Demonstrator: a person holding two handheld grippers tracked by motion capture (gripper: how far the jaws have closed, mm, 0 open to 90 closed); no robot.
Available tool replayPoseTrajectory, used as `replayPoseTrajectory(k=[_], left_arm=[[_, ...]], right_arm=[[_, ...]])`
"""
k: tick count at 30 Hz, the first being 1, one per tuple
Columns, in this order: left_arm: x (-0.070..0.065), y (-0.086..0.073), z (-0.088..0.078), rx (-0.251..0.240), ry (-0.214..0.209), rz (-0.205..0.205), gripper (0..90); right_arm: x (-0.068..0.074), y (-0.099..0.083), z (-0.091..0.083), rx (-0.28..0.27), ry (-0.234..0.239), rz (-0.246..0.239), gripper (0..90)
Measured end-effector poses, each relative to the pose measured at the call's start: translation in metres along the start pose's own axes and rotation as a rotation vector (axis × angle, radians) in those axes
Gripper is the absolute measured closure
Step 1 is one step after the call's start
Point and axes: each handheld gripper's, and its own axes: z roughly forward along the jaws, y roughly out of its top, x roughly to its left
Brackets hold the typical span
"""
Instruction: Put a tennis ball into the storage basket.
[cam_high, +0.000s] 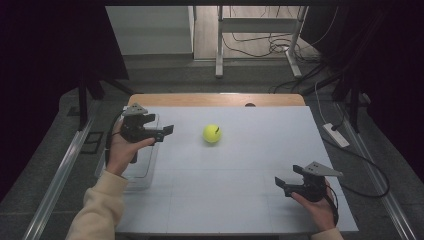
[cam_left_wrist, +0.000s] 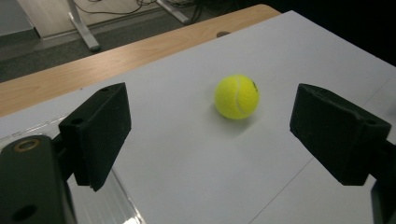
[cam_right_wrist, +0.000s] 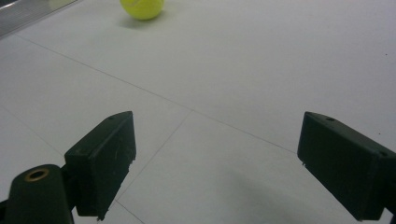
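A yellow tennis ball (cam_high: 212, 133) rests on the white table top (cam_high: 250, 165), a little behind its middle. My left gripper (cam_high: 166, 132) is held above the table's left side, over a clear tray, and points right toward the ball, a short way off. In the left gripper view the ball (cam_left_wrist: 236, 96) lies ahead between the two black jaws, which stand wide apart with nothing between them. My right gripper (cam_high: 281, 183) sits low near the front right corner, open and empty. Its own view has the ball (cam_right_wrist: 142, 8) far off at the top edge.
A clear plastic tray (cam_high: 142, 167) lies along the table's left edge under the left hand. A wooden strip (cam_high: 215, 99) runs along the table's far edge. Beyond it are metal desk legs (cam_high: 219, 60) and cables (cam_high: 270, 45) on the floor.
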Motion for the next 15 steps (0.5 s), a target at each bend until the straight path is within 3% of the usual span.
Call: replayPoseTrajectory(k=[10, 15], left_arm=[[-0.014, 0.009, 0.006, -0.005, -0.02, 0.026, 14.0], [-0.023, 0.012, 0.017, 0.019, -0.034, 0.062, 13.9]], right_arm=[[0.001, 0.001, 0.002, -0.002, -0.008, 0.0, 11.6], [0.005, 0.002, 0.003, -0.003, 0.001, -0.017, 11.6]])
